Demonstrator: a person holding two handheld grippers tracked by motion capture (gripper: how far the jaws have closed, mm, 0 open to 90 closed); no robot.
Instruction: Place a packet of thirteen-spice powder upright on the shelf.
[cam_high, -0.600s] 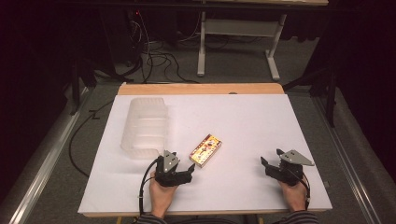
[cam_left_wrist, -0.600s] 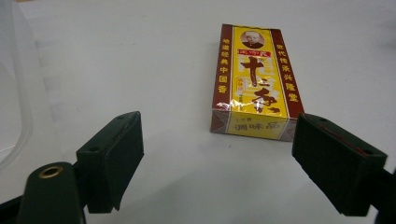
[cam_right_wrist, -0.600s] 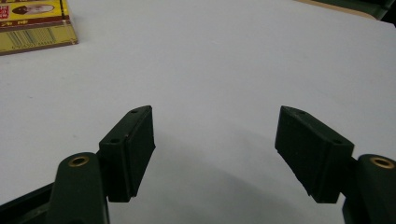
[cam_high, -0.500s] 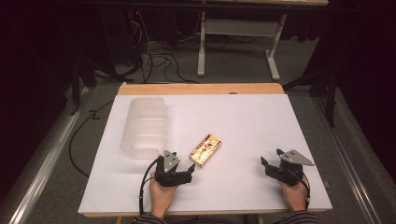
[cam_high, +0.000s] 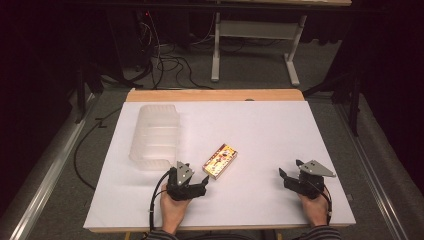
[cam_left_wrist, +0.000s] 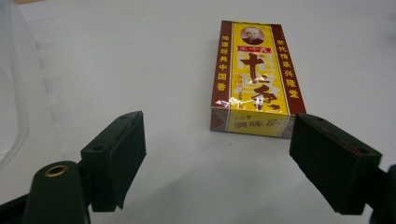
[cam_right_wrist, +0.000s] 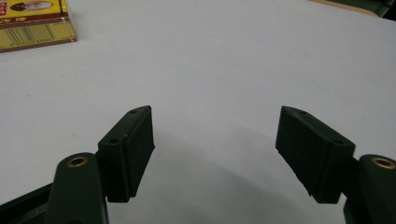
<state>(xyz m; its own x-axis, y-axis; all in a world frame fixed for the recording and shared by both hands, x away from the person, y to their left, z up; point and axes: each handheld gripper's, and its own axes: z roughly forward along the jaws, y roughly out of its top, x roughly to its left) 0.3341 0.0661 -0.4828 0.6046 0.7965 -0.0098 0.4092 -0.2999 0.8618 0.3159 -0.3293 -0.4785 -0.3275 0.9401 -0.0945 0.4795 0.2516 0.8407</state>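
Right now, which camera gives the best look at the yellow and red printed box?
The left gripper view: the yellow and red printed box lies flat just ahead of the open jaws, top face and near end legible. The high view shows it small; the right gripper view catches one corner.

My high camera sits far up and looks forward and down at the whole table (cam_high: 280, 130). My left tool (cam_left_wrist: 217, 154) camera rides low, very close to the yellow box (cam_left_wrist: 258, 79). My right tool (cam_right_wrist: 215, 149) camera looks low across the table too, and shares that box at its top left corner.
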